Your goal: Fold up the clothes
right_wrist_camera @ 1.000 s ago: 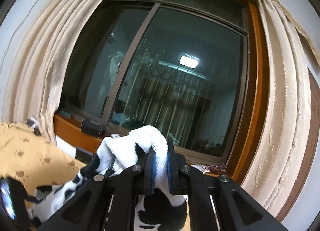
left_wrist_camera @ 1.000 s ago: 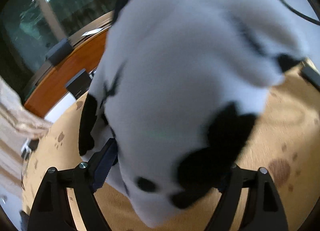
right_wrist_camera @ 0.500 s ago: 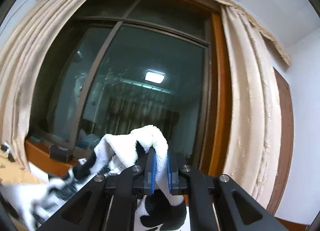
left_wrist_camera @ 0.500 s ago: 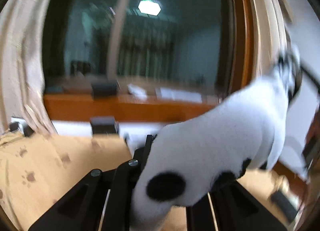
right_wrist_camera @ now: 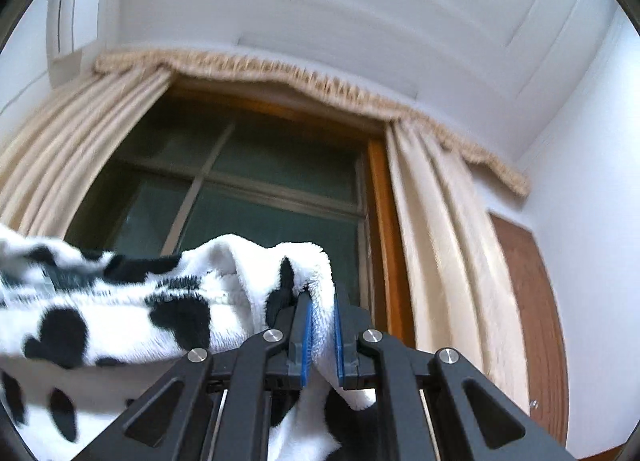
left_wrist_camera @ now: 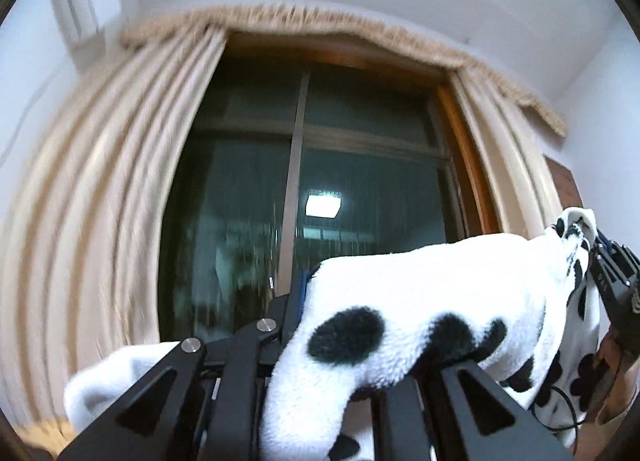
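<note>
Behind the spotted fleece garment (left_wrist_camera: 420, 301), beige curtains (right_wrist_camera: 448, 229) and dark window (left_wrist_camera: 248, 197).

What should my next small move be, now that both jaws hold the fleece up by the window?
Probably draw the two grippers apart to pull the top edge taut. The spotted fleece sags between the left gripper and the right gripper, with folds bunched at each.

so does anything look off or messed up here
Nothing looks damaged or spilled. The black-and-white spotted fleece garment is held up between both grippers: the right gripper is shut on one edge, and the left gripper grips another part. Both cameras are tilted up at the curtains and window, and the picture is motion-blurred.
</note>
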Tool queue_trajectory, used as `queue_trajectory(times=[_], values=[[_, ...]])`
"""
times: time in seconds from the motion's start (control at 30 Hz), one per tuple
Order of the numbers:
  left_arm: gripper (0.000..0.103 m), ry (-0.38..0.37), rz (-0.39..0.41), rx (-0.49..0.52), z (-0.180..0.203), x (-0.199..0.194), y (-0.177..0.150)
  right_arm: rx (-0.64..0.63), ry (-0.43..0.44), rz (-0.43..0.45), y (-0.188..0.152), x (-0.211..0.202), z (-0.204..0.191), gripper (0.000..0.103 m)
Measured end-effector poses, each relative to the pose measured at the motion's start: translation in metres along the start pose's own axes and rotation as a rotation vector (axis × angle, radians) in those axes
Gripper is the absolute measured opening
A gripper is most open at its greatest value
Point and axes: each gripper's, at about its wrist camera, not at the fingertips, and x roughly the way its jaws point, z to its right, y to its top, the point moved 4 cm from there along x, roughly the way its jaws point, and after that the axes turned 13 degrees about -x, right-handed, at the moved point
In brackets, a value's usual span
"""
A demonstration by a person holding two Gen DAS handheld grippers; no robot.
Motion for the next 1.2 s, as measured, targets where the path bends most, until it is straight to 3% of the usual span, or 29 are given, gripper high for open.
queue_trajectory(times=[0.1,0.23,0.37,0.47,0.6,0.73,0.8,0.9,0.97,1.1,1.2], values=[[0.017,-0.003,0.041,0.074,0.01,-0.029,0.028,-0.005,-0.032,0.051,0.026,-0.016,0.01,0.01],[0.024,0.023,0.014,0.163,0.012,-0.051,0.032,-0.035,-0.029,0.044,0.04,-0.021,0.011,0.01],[0.035,0.092,-0.176,0.192,-0.003,-0.034,-0.019,-0.082,0.066,-0.094,0.014,0.002,-0.016,0.01],[0.039,0.175,-0.384,0.171,-0.036,0.001,-0.089,-0.149,0.163,-0.251,-0.038,0.031,-0.061,0.01],[0.054,0.316,-0.731,0.109,-0.104,0.048,-0.219,-0.263,0.311,-0.505,-0.153,0.064,-0.148,0.01],[0.06,0.457,-1.078,0.041,-0.169,0.091,-0.345,-0.291,0.595,-0.912,-0.299,0.082,-0.239,0.01],[0.06,0.52,-1.223,0.001,-0.197,0.104,-0.397,-0.251,0.695,-1.073,-0.35,0.072,-0.261,0.012],[0.062,0.542,-1.275,-0.106,-0.223,0.092,-0.418,-0.199,0.804,-1.282,-0.415,0.046,-0.283,0.012],[0.072,0.543,-1.271,-0.124,-0.235,0.095,-0.414,-0.208,0.794,-1.293,-0.424,0.044,-0.283,0.018],[0.079,0.543,-1.254,-0.128,-0.255,0.105,-0.399,-0.177,0.767,-1.276,-0.421,0.042,-0.275,0.063],[0.079,0.537,-1.261,-0.135,-0.267,0.099,-0.392,-0.159,0.766,-1.221,-0.403,0.045,-0.267,0.067]])
